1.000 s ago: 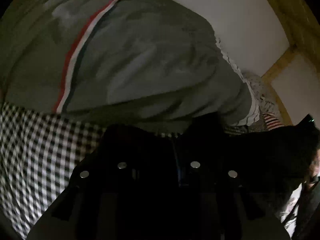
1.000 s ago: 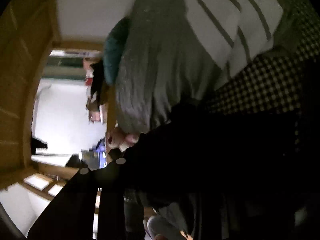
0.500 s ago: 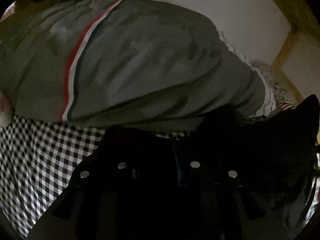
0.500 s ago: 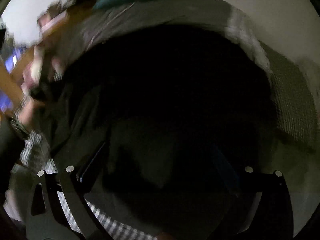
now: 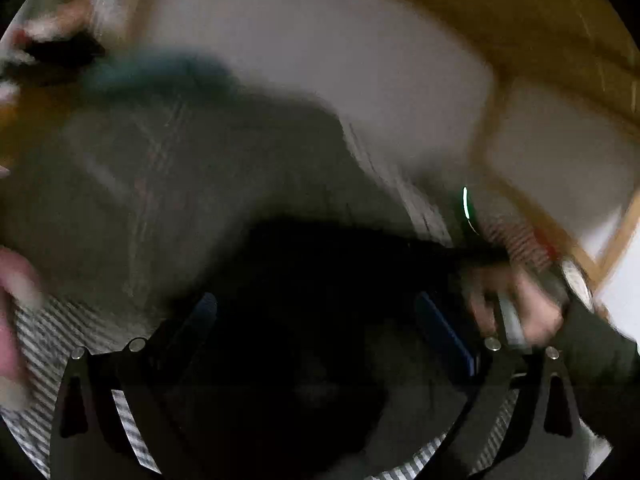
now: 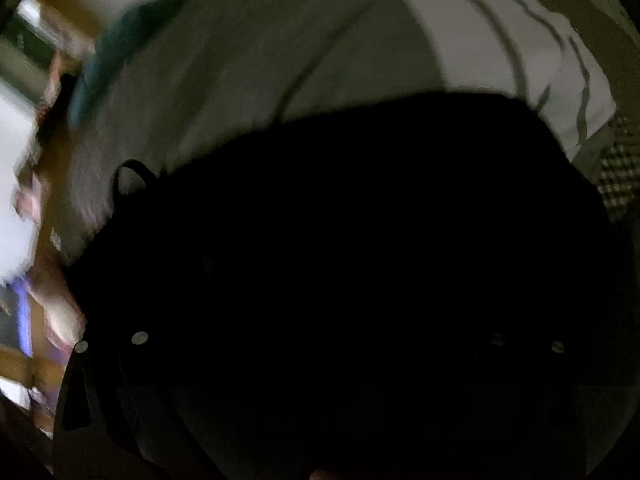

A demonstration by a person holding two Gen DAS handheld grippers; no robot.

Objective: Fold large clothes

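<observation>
A black garment (image 5: 320, 320) lies on the checkered bed cover (image 5: 44, 344) in front of a grey garment (image 5: 180, 184) with a side stripe. In the left wrist view my left gripper (image 5: 320, 320) is open, its blue-padded fingers (image 5: 444, 332) spread wide over the black garment. In the right wrist view the black garment (image 6: 360, 260) fills the frame and hides my right gripper (image 6: 316, 344); its finger bases stand wide apart. The other handheld gripper and its hand (image 5: 516, 308) show at the right of the left wrist view. Both views are blurred.
A teal pillow (image 5: 160, 72) lies behind the grey garment, also in the right wrist view (image 6: 116, 56). A grey-and-white striped cloth (image 6: 500, 52) lies at the far right. A white wall (image 5: 320, 60) and wooden frame (image 5: 540, 40) stand behind the bed.
My left gripper has opened from shut and swung upward. My right gripper has turned over the black garment, with its fingers spread since a second ago.
</observation>
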